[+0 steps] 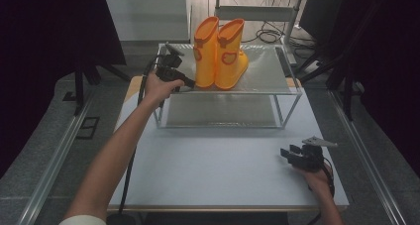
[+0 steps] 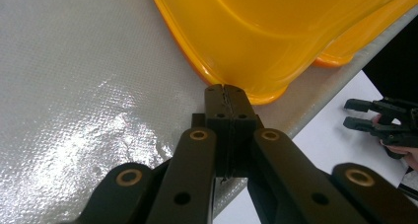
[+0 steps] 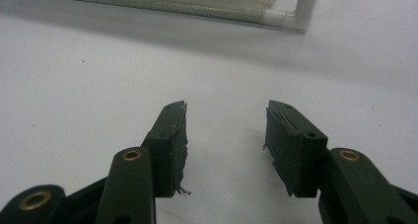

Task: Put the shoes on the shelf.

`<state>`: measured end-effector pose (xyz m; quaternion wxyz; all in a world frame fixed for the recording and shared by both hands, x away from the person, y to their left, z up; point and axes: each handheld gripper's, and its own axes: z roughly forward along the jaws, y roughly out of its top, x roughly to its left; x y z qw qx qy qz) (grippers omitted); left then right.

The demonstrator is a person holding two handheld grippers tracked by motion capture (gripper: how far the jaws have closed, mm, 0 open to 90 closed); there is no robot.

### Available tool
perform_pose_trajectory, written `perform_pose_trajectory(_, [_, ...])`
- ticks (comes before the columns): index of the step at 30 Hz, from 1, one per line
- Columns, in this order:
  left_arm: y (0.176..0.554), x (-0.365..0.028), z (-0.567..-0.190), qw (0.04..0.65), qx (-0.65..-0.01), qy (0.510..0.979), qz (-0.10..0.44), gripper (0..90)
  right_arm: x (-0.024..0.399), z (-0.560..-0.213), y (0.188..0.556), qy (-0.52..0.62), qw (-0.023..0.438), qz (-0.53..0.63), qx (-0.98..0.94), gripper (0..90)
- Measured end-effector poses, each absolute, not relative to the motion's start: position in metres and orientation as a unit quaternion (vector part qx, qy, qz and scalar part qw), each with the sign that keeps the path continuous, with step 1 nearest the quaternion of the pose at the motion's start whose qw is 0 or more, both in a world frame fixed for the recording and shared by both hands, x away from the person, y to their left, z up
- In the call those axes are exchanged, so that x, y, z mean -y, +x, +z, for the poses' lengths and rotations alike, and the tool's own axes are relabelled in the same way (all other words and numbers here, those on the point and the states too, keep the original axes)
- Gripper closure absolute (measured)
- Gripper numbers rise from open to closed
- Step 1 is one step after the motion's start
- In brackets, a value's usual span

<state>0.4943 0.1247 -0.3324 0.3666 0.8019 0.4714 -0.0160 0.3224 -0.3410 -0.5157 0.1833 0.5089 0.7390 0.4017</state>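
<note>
**Ana:** Dark curtains hem in the bench (image 1: 223,170), and at its far side stands a two-level wire rack (image 1: 292,91). Where are the boots?

**Ben:** Both orange rubber boots (image 1: 218,54) stand upright, side by side and touching, on the rack's top shelf, toward its left half. The lower shelf is bare.

**Ana:** And the left tongs (image 1: 187,82)?

**Ben:** Clenched with nothing between them. In the left gripper view the left tongs (image 2: 225,93) have their two pads pressed flat together, tips resting on the shelf's glossy sheet right at the sole edge of the nearer boot (image 2: 276,31). I can't tell if they actually touch it.

**Ana:** The right tongs (image 1: 291,154)?

**Ben:** Released, jaws well apart over the bare bench near the front right corner, far from the rack. The right gripper view shows the right tongs (image 3: 226,135) with nothing in the gap.

**Ana:** How would a boot handle?

**Ben:** Light and hollow, I'd judge, with soft, flexible walls and a smooth, shiny skin that could slip. The shaft would buckle if squeezed mid-height. A pinch on the top rim, one pad inside and one out, looks safest. Closed tongs could only nudge the sole, and a tall boot pushed low may tip.
</note>
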Motion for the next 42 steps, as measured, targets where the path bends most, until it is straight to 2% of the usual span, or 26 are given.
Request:
perform_pose_trajectory(14, [0.493,-0.120,-0.328,0.371,-0.456,0.809,-0.008,89.6,0.341,-0.516,0.323,0.509,0.182,0.400,-0.740,50.1])
perform_pose_trajectory(42, [0.490,-0.079,-0.323,0.381,-0.416,0.825,-0.034,89.6,0.341,-0.516,0.323,0.509,0.180,0.399,-0.741,50.1])
